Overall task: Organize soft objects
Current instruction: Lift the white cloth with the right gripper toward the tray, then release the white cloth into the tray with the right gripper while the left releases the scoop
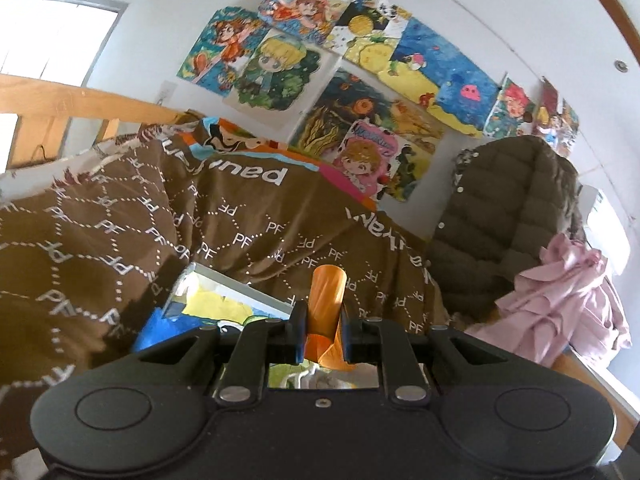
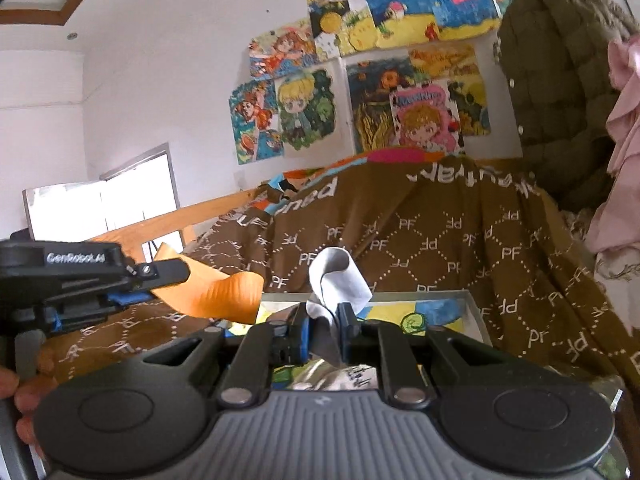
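The left gripper (image 1: 322,330) is clamping an orange cloth (image 1: 328,292), the right gripper (image 2: 322,330) a grey cloth (image 2: 338,276). Both cloths are sticking up and forward from the jaws, above the brown blanket (image 2: 440,240).

Ahead, the brown blanket (image 2: 400,240) heaped on the bed blocks the far side; open air above it up to the wall drawings (image 2: 360,92). Right: olive puffer jacket (image 1: 508,216) and pink garment (image 1: 568,304) hang in the way. Left: wooden bed rail (image 1: 80,100), gaps between its slats.
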Tool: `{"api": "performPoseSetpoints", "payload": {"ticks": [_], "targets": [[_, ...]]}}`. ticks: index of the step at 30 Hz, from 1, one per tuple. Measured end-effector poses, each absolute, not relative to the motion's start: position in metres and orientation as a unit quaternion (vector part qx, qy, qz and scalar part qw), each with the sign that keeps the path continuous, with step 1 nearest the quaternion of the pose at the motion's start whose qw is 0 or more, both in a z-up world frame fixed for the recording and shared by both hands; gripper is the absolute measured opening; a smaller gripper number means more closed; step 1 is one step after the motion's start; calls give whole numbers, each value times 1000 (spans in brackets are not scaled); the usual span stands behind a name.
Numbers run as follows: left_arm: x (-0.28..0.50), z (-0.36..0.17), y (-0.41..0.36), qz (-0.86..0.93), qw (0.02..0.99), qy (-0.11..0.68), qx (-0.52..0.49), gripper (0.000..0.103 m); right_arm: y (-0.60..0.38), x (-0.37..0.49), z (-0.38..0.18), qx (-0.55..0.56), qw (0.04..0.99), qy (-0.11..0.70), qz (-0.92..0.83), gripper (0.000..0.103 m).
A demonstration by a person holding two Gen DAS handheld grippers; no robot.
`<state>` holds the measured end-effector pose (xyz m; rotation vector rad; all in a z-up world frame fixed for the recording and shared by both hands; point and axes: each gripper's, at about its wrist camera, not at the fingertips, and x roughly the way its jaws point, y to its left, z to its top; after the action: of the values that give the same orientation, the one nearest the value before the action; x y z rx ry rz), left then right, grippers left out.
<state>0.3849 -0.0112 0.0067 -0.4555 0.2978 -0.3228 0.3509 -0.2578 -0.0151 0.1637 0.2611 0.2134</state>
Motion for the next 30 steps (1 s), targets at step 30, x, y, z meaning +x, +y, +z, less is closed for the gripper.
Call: {"api": "performPoseSetpoints", "payload": {"ticks": [30], "targets": [[456, -59, -27, -31, 927, 301, -220, 19, -290, 410, -78, 92, 958, 260, 75, 26]]}}
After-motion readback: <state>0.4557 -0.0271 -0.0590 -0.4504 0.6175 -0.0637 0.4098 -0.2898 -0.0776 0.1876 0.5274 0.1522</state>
